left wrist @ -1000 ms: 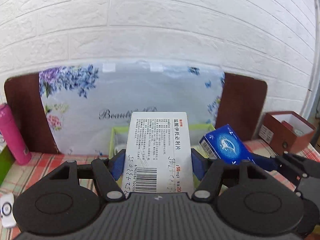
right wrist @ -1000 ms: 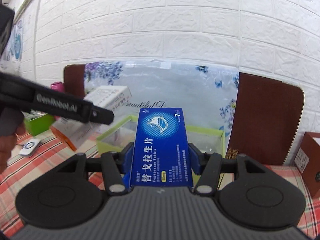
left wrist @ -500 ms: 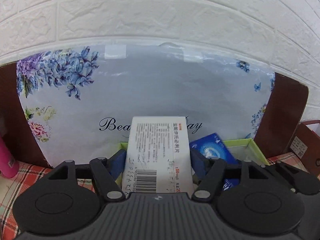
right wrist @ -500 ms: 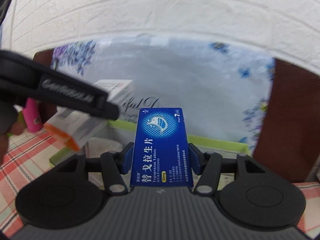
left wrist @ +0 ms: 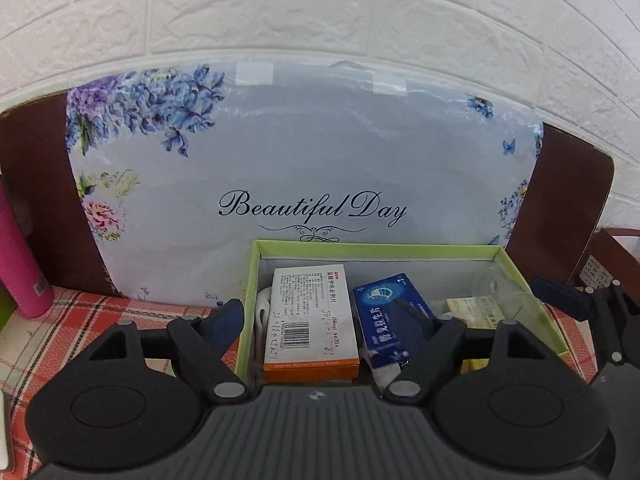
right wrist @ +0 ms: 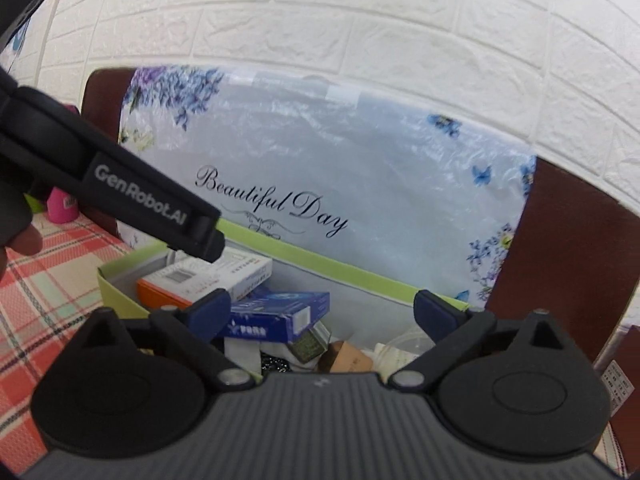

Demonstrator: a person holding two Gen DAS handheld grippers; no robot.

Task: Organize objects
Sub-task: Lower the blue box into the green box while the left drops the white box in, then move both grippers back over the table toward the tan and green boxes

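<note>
A green open box [left wrist: 372, 247] stands on the checked tablecloth against a floral board. In it lie a white and orange medicine box [left wrist: 310, 312] and a blue medicine box [left wrist: 386, 316], on top of other small items. My left gripper [left wrist: 320, 314] is open and empty, its jaws spread either side of the white box, just above the green box. My right gripper [right wrist: 320, 312] is open and empty over the same green box [right wrist: 360, 276]. The blue box [right wrist: 280, 316] and the white box [right wrist: 208, 280] show there too. The left gripper's body crosses the right wrist view's left side.
A floral "Beautiful Day" board [left wrist: 312, 168] leans on the white brick wall, with a brown board [left wrist: 560, 184] behind it. A pink bottle [left wrist: 22, 264] stands at the left. A brown carton [left wrist: 608, 268] sits at the right, beside my right gripper's fingers [left wrist: 560, 300].
Both grippers moved forward over the green box and opened. The white box and the blue box left the jaws and now lie in the green box.
</note>
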